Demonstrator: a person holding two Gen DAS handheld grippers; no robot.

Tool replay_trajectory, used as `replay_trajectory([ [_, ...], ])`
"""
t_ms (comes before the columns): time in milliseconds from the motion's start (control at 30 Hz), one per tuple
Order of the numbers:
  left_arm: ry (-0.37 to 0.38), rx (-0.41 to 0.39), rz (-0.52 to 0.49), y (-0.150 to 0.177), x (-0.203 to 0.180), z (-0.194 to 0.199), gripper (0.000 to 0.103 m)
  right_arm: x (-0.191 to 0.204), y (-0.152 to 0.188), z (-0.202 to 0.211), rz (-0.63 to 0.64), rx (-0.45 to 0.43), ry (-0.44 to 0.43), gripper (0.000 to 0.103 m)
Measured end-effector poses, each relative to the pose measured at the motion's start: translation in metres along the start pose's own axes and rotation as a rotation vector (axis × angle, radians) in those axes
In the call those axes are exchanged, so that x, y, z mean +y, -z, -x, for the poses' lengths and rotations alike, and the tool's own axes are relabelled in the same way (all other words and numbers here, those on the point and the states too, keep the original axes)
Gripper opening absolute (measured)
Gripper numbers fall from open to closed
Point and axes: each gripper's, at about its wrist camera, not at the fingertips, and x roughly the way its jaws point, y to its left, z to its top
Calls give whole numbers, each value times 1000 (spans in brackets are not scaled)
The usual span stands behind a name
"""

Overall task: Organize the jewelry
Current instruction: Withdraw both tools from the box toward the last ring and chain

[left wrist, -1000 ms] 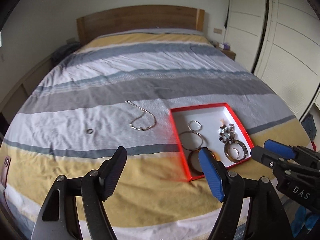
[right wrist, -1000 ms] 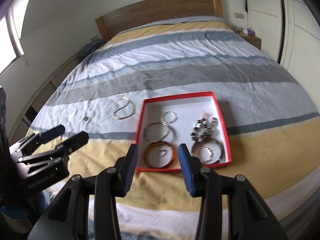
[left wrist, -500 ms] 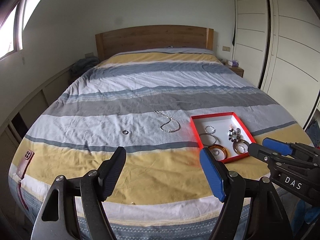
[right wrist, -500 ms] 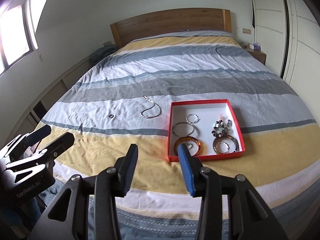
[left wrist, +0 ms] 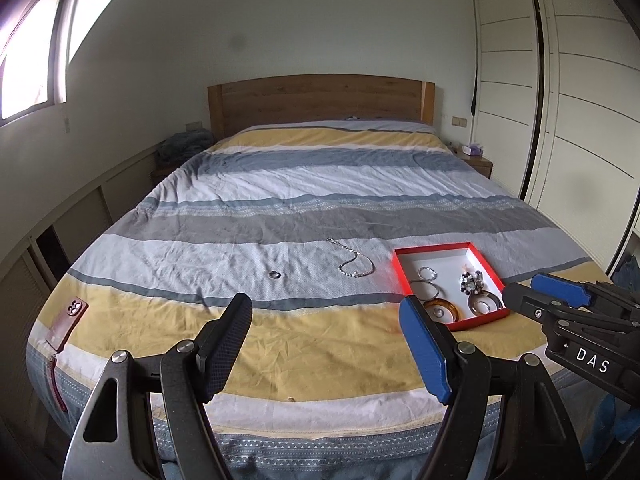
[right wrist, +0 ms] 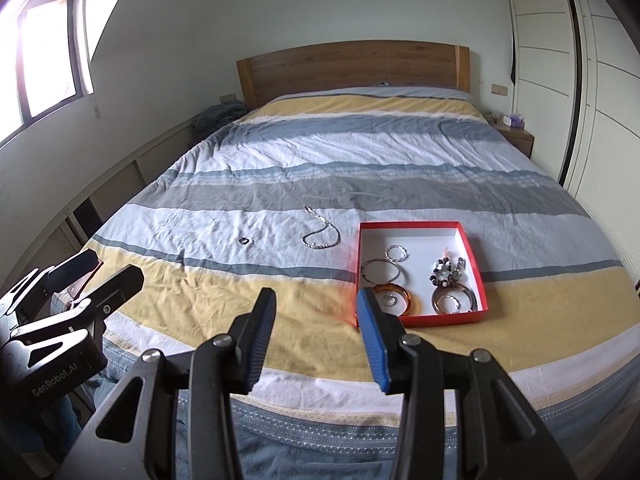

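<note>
Left gripper [left wrist: 326, 334]: jaws wide apart, nothing between them, held above the foot of the bed [left wrist: 304, 344]. Right gripper [right wrist: 316, 330]: jaws narrower but apart, nothing between them, also over the foot of the bed. In the right wrist view the left gripper shows at the lower left edge; in the left wrist view the right gripper shows at the right edge, just beside the box [left wrist: 482, 322].

The box is red with a white floor and lies on the striped cover near the foot, right of centre. Contents, seen in the right wrist view:
- a small ring hoop [right wrist: 396, 254] near the middle;
- a thin metal bangle [right wrist: 380, 272] just below it;
- an amber bangle [right wrist: 412, 300] at the near left corner, with a small ring lying inside it;
- a beaded cluster [right wrist: 446, 272] on the right;
- a dark bangle [right wrist: 456, 300] at the near right corner.

Outside the box, on the pale stripe:
- a silver chain [right wrist: 322, 236], left of the box, apart from it;
- a ring [right wrist: 243, 241], further left.

A phone [left wrist: 66, 322] in a red case lies at the near left corner of the bed.
</note>
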Motion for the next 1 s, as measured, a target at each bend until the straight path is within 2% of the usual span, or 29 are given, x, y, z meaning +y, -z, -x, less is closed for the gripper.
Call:
replay_trajectory([
  [500, -45, -34, 44, 5, 22, 18, 76, 28, 3, 6, 64, -8, -32, 40],
  [1000, -65, 18, 67, 9, 31, -14, 76, 29, 6, -30, 68, 57, -46, 40],
])
